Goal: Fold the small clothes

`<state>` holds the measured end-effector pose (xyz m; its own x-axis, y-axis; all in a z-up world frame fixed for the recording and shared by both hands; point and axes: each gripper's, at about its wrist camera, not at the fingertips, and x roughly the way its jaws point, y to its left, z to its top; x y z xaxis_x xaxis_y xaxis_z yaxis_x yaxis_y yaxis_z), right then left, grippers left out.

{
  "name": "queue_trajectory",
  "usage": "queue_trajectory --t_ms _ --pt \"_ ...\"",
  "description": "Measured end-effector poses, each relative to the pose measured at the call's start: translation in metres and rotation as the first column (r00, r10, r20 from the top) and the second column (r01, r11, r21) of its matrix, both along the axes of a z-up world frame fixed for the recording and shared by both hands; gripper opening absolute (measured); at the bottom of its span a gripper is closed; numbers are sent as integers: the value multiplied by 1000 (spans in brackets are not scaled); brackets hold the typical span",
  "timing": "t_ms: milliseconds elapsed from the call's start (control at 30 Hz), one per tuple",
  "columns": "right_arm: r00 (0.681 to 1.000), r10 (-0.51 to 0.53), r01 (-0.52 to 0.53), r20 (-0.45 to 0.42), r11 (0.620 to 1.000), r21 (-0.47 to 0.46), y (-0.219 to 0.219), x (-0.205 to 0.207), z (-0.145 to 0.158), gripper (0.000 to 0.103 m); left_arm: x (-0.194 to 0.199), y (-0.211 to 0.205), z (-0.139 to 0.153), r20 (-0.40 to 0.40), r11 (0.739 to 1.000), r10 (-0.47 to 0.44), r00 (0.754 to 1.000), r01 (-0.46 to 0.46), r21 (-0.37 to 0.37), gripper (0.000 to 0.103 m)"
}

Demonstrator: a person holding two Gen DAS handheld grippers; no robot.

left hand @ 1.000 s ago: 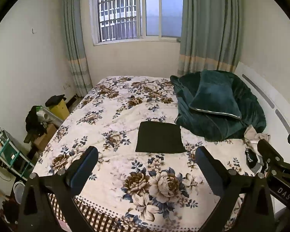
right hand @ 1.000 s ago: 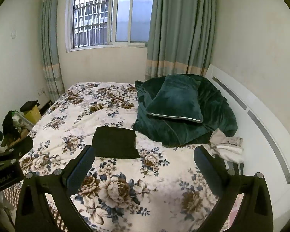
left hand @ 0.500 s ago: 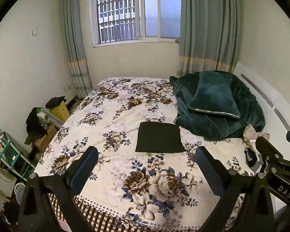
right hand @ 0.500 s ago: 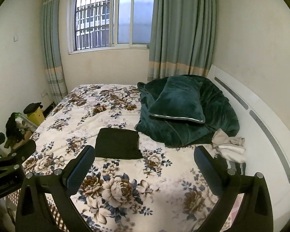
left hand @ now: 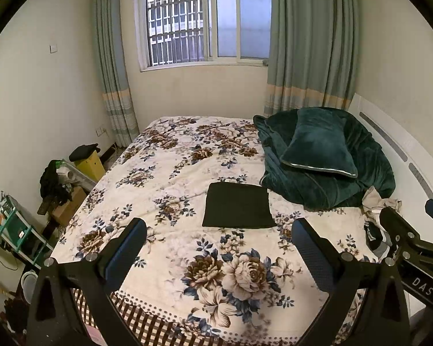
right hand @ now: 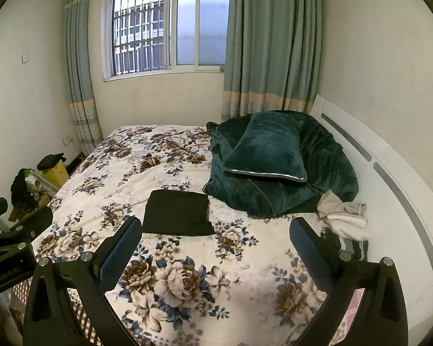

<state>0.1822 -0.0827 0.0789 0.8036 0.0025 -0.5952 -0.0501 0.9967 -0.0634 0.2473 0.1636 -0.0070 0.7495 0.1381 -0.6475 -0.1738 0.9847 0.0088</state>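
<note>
A dark folded garment (left hand: 237, 205) lies flat as a neat rectangle in the middle of the floral bedspread (left hand: 173, 150); it also shows in the right wrist view (right hand: 177, 213). A heap of light, unfolded small clothes (right hand: 343, 213) lies by the white headboard at the right (left hand: 379, 201). My left gripper (left hand: 219, 248) is open and empty, held above the bed's near edge, short of the dark garment. My right gripper (right hand: 215, 245) is open and empty, at about the same height, to the right of the left one.
A dark green blanket with a green pillow (left hand: 320, 152) is piled at the bed's right side. The white headboard (right hand: 389, 178) runs along the right wall. Boxes, a yellow bin (left hand: 88, 163) and shelves crowd the floor at the left. A curtained window (left hand: 205, 20) is behind the bed.
Both grippers have drawn back and tilted up slightly, so the bed sits lower in view. The dark garment has not moved. Both stay open and empty.
</note>
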Motion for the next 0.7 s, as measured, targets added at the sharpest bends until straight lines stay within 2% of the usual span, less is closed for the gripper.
queue_trajectory --t_ms 700 --pt "1000 -7 7 -10 1000 3 3 -8 -2 103 -5 -4 1 -7 1000 4 1000 -4 2 103"
